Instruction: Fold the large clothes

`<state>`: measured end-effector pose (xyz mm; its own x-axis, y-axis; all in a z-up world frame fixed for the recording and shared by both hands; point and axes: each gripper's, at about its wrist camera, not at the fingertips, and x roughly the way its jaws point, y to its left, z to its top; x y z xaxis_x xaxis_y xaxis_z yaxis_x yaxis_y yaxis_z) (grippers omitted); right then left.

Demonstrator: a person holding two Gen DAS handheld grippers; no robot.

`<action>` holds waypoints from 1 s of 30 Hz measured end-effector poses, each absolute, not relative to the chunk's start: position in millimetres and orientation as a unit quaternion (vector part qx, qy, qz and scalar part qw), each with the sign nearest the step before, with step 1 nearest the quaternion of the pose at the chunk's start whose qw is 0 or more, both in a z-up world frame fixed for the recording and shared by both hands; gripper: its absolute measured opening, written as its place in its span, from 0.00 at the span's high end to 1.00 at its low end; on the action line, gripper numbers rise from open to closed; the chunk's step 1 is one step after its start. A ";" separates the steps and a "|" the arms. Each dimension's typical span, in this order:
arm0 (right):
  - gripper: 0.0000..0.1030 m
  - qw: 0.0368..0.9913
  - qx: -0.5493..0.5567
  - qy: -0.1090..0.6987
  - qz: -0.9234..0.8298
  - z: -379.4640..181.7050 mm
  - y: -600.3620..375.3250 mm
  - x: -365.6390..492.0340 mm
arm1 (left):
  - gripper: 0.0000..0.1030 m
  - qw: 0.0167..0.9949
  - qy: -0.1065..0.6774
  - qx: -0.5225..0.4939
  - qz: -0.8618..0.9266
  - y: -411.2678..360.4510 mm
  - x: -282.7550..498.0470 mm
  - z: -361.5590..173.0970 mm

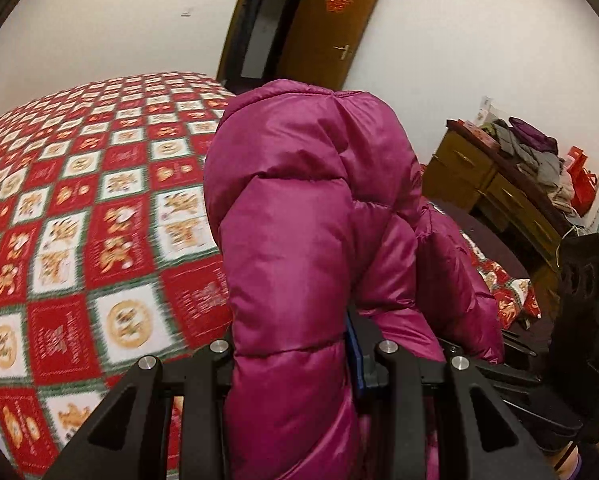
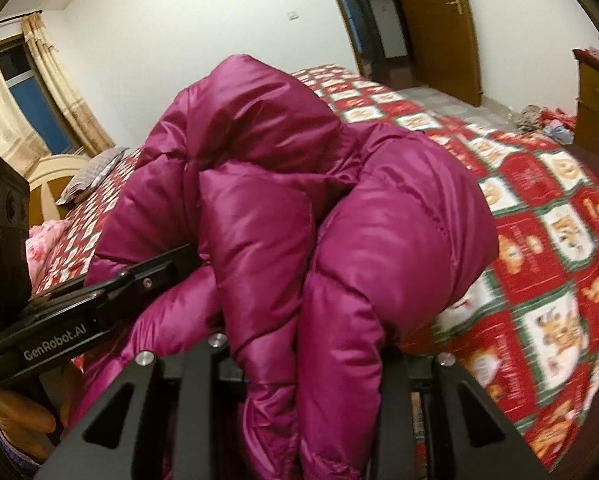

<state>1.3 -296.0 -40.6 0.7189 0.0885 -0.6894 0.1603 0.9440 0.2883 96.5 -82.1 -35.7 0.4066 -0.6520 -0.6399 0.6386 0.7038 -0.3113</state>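
Each claw was pinched partway closed on a thick fold of the magenta puffer jacket [image 1: 319,208]: the left claw [image 1: 299,356] gripped one bunch, the right claw [image 2: 319,360] another. The jacket hung bunched between them, raised above the bed [image 1: 99,200] with its red checked quilt. Beyond stood a wooden dresser [image 1: 479,176] and an open brown door [image 1: 331,28].

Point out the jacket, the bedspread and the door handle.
jacket [image 1: 299,220]: left wrist view, quilted panel at its middle
bedspread [image 1: 99,208]: left wrist view, bare checked patch
door handle [image 2: 456,5]: right wrist view, the lever
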 end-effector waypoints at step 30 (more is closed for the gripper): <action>0.68 0.913 0.094 0.393 -0.053 -64.8 -342.7 60.6 | 0.65 0.840 0.444 -0.030 -0.311 -156.7 174.9 -80.3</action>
